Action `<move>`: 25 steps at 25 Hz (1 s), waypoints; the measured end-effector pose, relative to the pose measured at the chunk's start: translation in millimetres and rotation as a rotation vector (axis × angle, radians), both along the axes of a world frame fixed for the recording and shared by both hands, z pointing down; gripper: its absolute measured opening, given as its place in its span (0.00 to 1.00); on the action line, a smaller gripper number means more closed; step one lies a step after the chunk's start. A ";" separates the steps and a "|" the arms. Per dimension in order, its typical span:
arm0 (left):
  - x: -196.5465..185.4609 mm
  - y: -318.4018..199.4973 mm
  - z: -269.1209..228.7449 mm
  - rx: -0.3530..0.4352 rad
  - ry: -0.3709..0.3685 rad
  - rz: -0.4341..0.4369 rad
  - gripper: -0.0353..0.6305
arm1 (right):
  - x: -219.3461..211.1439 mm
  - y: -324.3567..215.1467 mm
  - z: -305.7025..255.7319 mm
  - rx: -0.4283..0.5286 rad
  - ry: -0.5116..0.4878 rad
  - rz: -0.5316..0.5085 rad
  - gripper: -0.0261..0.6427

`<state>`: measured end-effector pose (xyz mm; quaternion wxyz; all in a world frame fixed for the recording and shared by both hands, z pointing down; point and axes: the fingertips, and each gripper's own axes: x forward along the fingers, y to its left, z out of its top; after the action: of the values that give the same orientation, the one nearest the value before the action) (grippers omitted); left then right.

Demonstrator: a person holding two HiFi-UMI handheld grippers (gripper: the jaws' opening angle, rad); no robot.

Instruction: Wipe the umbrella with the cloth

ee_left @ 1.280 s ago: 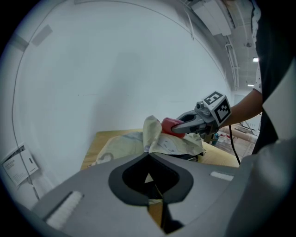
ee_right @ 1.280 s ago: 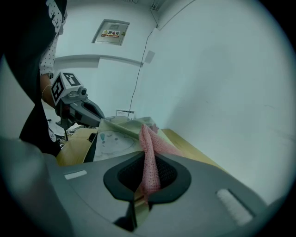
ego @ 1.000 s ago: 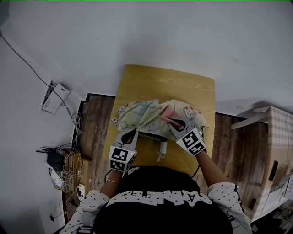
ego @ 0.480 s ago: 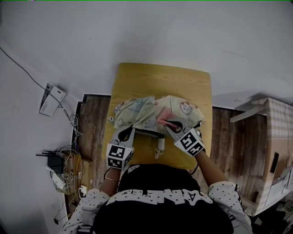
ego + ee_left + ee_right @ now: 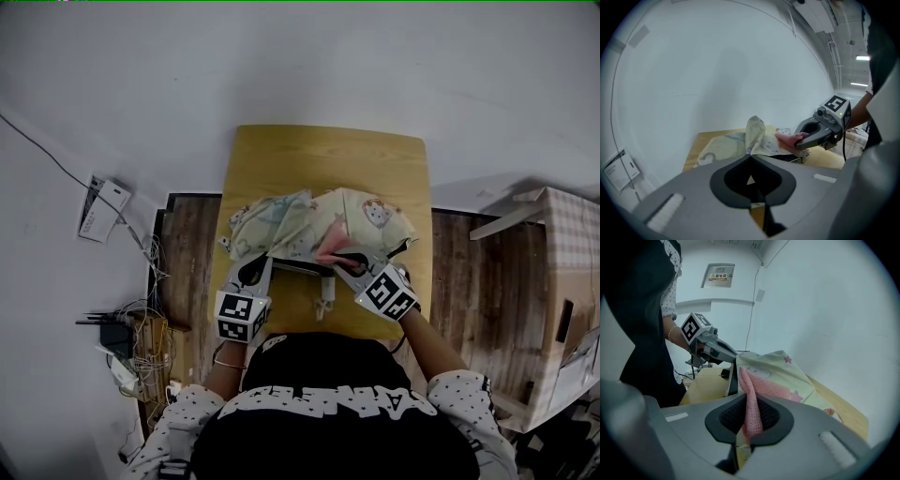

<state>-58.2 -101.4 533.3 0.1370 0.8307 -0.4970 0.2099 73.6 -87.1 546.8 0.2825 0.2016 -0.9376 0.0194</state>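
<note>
Pale wood makes up the small surface (image 5: 328, 155), which stands against a white wall (image 5: 309, 56), with dark floor boards on both sides.

Nearest to the person, the left tool (image 5: 261, 268) is clenched on the near left edge of the umbrella (image 5: 305, 220), and the fabric rises in a small peak just above its tips. The right tool (image 5: 343, 266) is clenched on the cloth (image 5: 333, 249), a pink knitted strip that runs up between its jaws and lies on the canopy.

Between the two tools a pale handle-like part (image 5: 326, 298) sticks out of the bundle toward the person. A dark piece of the frame (image 5: 300, 270) shows just behind it.

The umbrella is collapsed and lies in the middle of the surface. Its crumpled printed canopy is longer from left to right than from near to far. From the handle I judge that the shaft points toward the person, but the fabric covers most of it.

I expect the canopy to be light, thin and slippery, so it will slide and wrinkle under the cloth. Pinching a hem, as the left tool does, should keep it stretched. The ribs seem fragile, so a firmer hold is better taken at the handle. The cloth is soft and limp.

Beyond the umbrella, the far half of the surface reaches to the wall.
</note>
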 end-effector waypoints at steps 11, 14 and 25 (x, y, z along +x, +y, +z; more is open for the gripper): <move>2.5 0.5 2.4 -0.005 0.000 0.003 0.05 | -11.2 43.7 10.1 -0.087 -0.001 -0.167 0.09; 3.4 -0.4 2.4 -0.007 -0.001 0.003 0.05 | -14.0 52.7 11.5 -0.113 -0.013 -0.195 0.09; 4.1 -1.8 1.6 -0.003 -0.003 0.000 0.05 | -7.0 42.6 -19.3 -0.160 -0.161 -0.117 0.09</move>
<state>-54.0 -103.2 534.8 0.1377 0.8301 -0.4970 0.2120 66.6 -44.5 527.5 0.2222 0.1214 -0.9629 0.0938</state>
